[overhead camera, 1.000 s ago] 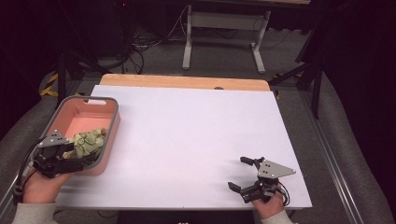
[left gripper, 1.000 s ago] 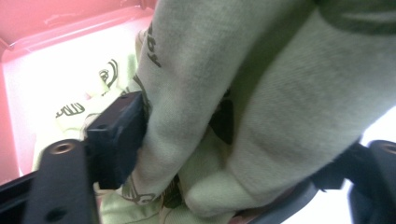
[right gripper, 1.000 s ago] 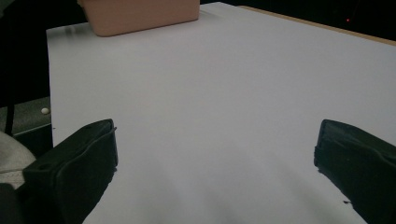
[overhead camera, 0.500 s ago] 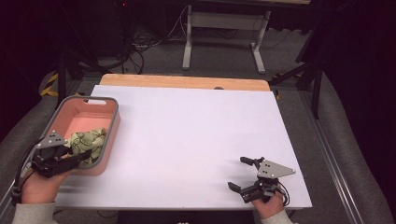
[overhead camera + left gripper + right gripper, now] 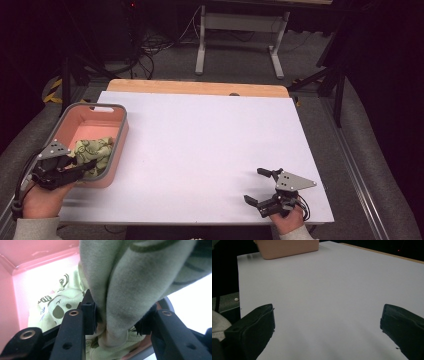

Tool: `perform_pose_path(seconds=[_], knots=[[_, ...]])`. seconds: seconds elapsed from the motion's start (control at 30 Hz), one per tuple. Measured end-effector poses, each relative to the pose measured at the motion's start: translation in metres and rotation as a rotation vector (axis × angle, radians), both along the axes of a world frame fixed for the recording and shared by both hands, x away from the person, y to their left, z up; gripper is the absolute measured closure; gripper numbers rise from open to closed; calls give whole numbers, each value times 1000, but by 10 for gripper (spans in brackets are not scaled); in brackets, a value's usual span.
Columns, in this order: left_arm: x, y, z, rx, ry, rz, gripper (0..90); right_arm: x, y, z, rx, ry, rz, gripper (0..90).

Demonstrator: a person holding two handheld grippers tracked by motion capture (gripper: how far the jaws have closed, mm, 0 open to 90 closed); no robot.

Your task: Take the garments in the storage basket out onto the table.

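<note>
A pale green patterned cloth [image 5: 95, 150] lies bunched in the near end of a pink tub [image 5: 102, 108] at the table's left edge. My left gripper [image 5: 85, 167] sits at the tub's near rim, shut on a fold of the cloth [image 5: 125, 287]; the left gripper view has the fabric pinched between the two black jaws, with the tub's pink floor [image 5: 37, 272] behind. My right gripper [image 5: 259, 186] rests low at the table's front right, jaws wide open with nothing between them [image 5: 327, 322].
The white table top [image 5: 210, 145] stretches between the tub and the right gripper, with a wooden strip [image 5: 195, 87] along its far edge. The pink tub [image 5: 287, 247] appears far off in the right gripper view. Dark floor, cables and a metal stand lie beyond.
My left gripper has drawn back toward the tub's near rim, pulling the cloth with it. The right gripper has stayed in place.
</note>
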State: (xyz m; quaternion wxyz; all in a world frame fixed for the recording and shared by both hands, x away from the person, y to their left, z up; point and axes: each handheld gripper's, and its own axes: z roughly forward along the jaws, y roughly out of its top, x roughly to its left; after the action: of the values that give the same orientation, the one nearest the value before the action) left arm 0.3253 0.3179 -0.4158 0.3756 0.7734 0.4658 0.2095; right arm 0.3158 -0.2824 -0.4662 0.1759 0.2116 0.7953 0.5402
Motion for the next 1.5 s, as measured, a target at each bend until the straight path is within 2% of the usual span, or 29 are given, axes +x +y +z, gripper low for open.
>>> perform_pose_path(seconds=[0.47,0.63,0.97,1.5], knots=[[-6,4,8,-33,-76,42,631,0,0,0,-1,1,4,2],[-9,7,13,-58,-120,63,634,0,0,0,-1,0,4,2],[-14,9,24,-78,-189,91,639,0,0,0,-1,0,6,2],[-18,9,42,-104,-262,87,656,0,0,0,-1,0,7,2]])
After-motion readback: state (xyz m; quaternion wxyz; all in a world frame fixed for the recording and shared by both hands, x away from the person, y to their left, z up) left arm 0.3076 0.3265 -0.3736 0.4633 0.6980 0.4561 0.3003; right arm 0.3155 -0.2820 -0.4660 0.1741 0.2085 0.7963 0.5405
